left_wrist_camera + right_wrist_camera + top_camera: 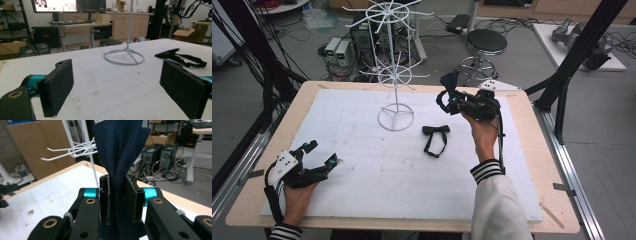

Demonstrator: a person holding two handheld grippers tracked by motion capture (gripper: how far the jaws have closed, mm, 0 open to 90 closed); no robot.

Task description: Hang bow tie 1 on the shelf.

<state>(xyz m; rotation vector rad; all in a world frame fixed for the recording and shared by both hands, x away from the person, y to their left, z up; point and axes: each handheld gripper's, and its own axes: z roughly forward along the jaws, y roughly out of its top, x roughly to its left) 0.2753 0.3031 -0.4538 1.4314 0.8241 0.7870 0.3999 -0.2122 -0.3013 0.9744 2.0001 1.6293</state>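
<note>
Right tool [451, 98] pinches a navy bow tie [120, 157] — white rack [395, 65] just beyond it. Left tool [321, 154] gapes wide, black bow tie [180, 58] ahead on the table [532, 165].

A wooden table [252, 195] carries a white mat [362, 170] (covering nearly all of it). On the mat, near the far edge, stands a white wire rack [395, 120]; a black bow tie [435, 131] lies right of its base.

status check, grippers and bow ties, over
Right gripper shut on navy bow tie, raised near white rack. Left gripper open, low over the foam mat. Black bow tie lies flat by rack base. Nothing in the way.
</note>
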